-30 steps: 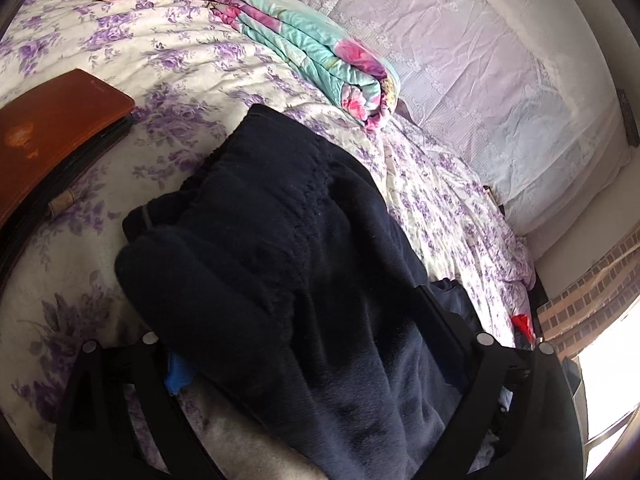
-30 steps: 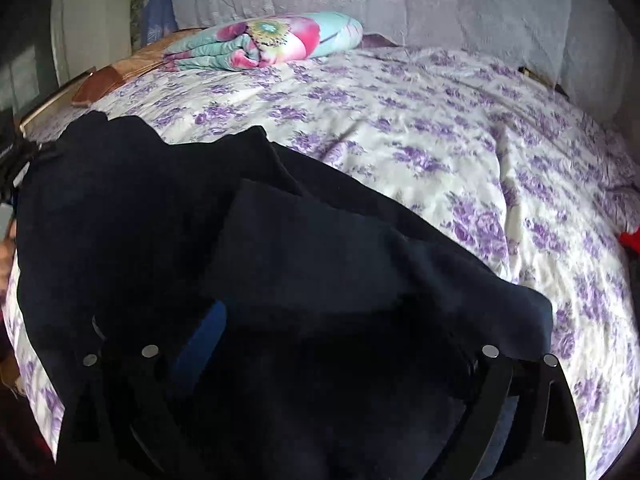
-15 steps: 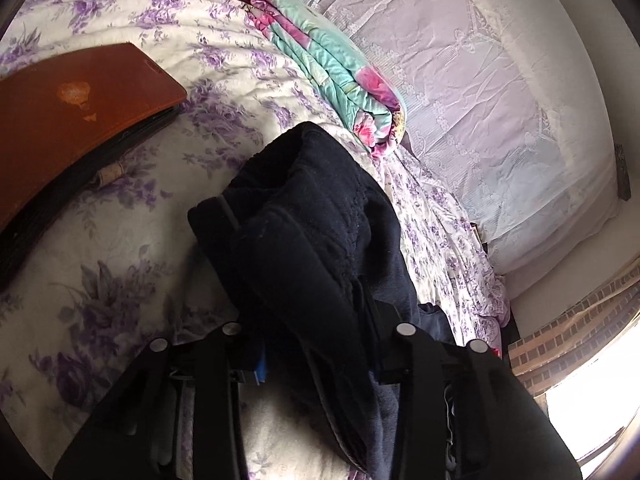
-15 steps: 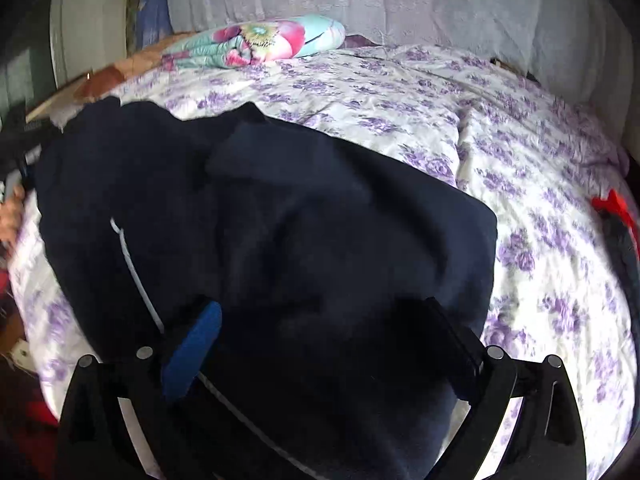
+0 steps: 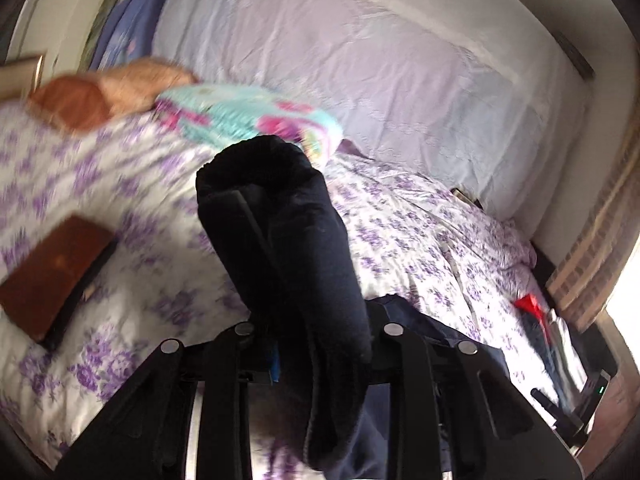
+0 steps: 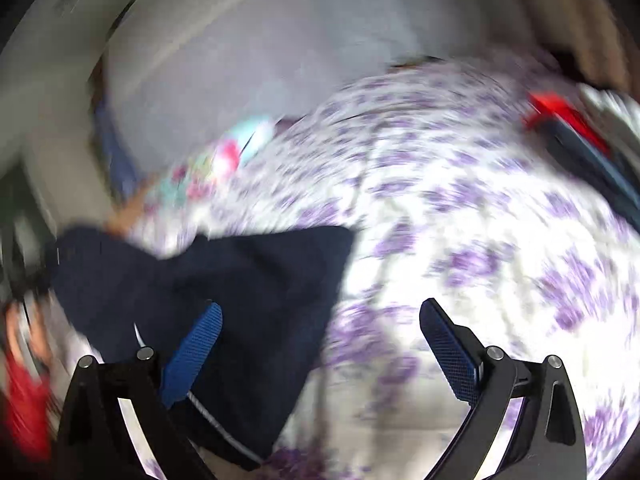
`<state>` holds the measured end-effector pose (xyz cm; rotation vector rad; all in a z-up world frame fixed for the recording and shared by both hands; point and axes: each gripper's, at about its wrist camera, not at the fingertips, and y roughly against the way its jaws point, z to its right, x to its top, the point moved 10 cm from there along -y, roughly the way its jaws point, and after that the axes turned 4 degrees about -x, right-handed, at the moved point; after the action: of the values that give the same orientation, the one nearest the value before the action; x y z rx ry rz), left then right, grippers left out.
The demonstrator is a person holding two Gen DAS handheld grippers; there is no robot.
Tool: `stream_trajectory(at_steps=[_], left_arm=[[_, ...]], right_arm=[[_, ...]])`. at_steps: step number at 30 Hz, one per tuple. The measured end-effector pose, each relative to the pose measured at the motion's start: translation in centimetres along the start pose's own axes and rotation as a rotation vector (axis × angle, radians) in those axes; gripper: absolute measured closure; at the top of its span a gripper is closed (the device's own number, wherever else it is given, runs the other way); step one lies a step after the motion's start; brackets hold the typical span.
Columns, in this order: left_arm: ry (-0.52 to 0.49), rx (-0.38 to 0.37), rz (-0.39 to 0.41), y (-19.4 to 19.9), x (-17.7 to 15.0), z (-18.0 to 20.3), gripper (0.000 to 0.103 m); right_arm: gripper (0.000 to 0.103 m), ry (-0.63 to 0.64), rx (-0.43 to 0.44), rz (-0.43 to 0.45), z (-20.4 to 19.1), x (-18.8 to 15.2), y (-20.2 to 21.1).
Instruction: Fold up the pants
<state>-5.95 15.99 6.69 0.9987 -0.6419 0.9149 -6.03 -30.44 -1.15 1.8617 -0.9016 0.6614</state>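
Between left gripper (image 5: 316, 344) jaws, just closing: pants (image 5: 288, 240) bunch clamped; soft, limp, thick; grasp waistband edge. Right gripper (image 6: 320, 344) spread, empty.

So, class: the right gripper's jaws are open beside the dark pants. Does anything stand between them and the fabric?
Nothing visible does. The right gripper stands open over the floral bedspread, and the navy pants already lie against its left finger, with only bare bedspread in the gap.
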Motion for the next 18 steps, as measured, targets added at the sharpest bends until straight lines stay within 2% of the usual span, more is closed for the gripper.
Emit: stream_trajectory(at_steps=[2, 3, 5, 8, 10, 12, 13, 16, 18], left_arm=[[-0.085, -0.016, 0.019, 0.0, 0.5, 3.7, 0.079], [-0.123, -0.026, 0.023, -0.3, 0.6, 5.5, 0.079], [-0.221, -0.070, 0.020, -1.2, 0.1, 10.6, 0.079], [-0.323, -0.144, -0.014, -2.9, -2.0, 16.8, 0.079], [-0.420, -0.195, -0.056, -4.5, -5.1, 21.5, 0.079], [-0.523, -0.215, -0.100, -6.3, -9.0, 24.8, 0.077], [-0.587, -0.215, -0.153, -7.5, -12.0, 26.1, 0.077], [-0.643, -0.222, -0.295, -9.4, -18.5, 26.6, 0.075], [-0.655, -0.220, -0.301, -9.1, -20.0, 25.9, 0.074]], right_arm=[[0.004, -0.203, 0.069, -0.051, 3.0, 0.2, -0.9], [0.004, -0.246, 0.107, -0.048, 3.5, 0.6, -1.0], [0.004, -0.240, 0.123, 0.007, 3.4, 1.4, -0.6], [0.004, -0.208, 0.078, -0.009, 2.7, 1.2, -1.3], [0.004, -0.212, 0.082, -0.003, 3.1, 1.6, -1.6], [0.004, -0.250, 0.113, 0.015, 3.4, 1.7, -1.1], [0.004, -0.268, 0.133, 0.027, 3.6, 1.5, -0.5], [0.004, -0.288, 0.164, 0.043, 4.2, 1.3, -0.1], [0.004, -0.281, 0.159, 0.042, 4.1, 1.1, 0.1]])
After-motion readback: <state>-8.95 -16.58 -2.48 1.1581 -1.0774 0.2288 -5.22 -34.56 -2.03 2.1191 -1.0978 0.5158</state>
